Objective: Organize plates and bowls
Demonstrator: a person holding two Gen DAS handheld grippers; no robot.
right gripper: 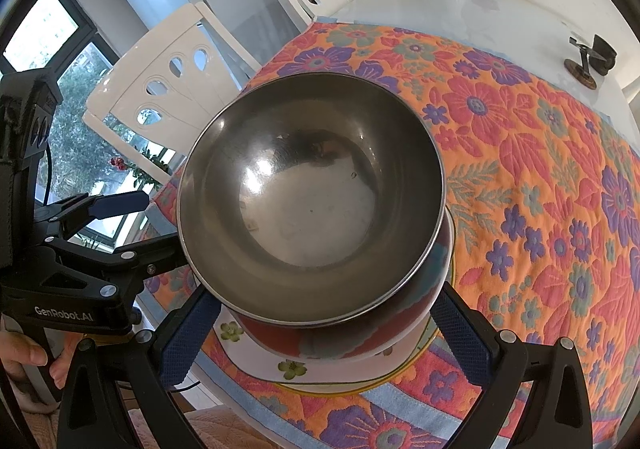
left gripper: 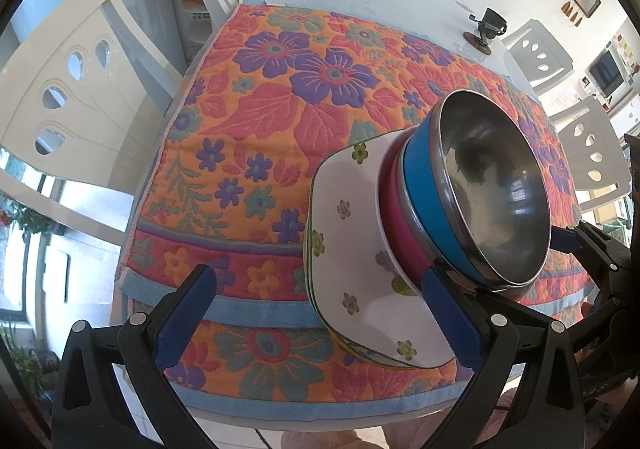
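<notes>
blue-banded steel bowl (left gripper: 494, 189), white green-flowered plates (left gripper: 352, 249), orange floral cloth (left gripper: 256, 137)

Left black claw with blue pads (left gripper: 320, 313): jaws spread wide, nothing between them. Right black claw with blue pads (right gripper: 324, 337): jaws wide apart, no visible contact. Person's hand (right gripper: 28, 361) grips left claw handle, low left.

Both grippers are black plastic frames with triangular cut-outs and round silver screw heads at the pivots. The left gripper (left gripper: 320, 313) carries textured blue pads on its fingers (left gripper: 186, 313). The right gripper (right gripper: 324, 333) has the same dimpled blue pads on its fingers (right gripper: 460, 333). Behind the left gripper's jaws, white "GenRobot.AI" lettering marks the body, and a black cable trails off. A hand (right gripper: 28, 357) wraps its grey handle.
</notes>
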